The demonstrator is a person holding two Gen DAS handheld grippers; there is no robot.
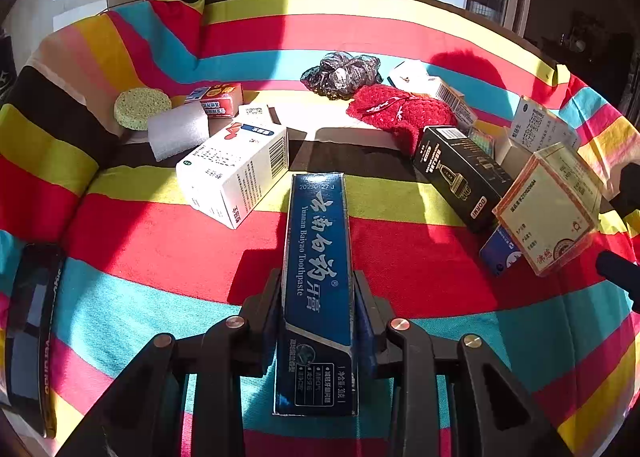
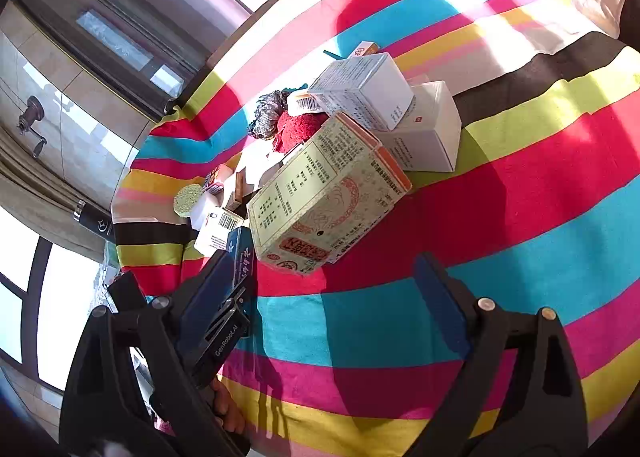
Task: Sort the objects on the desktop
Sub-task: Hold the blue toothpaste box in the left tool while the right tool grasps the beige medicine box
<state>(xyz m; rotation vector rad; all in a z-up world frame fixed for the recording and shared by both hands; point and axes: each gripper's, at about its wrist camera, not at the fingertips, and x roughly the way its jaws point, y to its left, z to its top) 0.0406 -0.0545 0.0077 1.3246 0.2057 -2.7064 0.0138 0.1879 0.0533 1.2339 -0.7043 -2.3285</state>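
**Inspector:** Report the pose of your tools.

**Operator:** My left gripper [image 1: 316,297] is level above the striped cloth [image 1: 160,249], both jaws clamped on the sides of a blue Yunnan Baiyao toothpaste box [image 1: 318,257]. The box lies lengthwise between the pads, its far end pointing at the clutter and clear of the cloth. My right gripper [image 2: 340,289] is rolled hard to one side, jaws spread wide with nothing between them, aimed at a pale green carton with an orange border [image 2: 324,197].

**Inspector:** Where do the other items lie?

**Operator:** A white medicine box [image 1: 236,173] lies just left of the toothpaste box's far end. A black carton [image 1: 464,173] and the pale green carton lean together at the right. Behind are a red knitted piece [image 1: 396,113], a dark crumpled bag [image 1: 340,73] and a green sponge disc [image 1: 142,107].

**Inspector:** What is obscured?

**Operator:** The toothpaste box's near end runs under the gripper body. The right gripper is cut off at the left view's edge. Small print is illegible.
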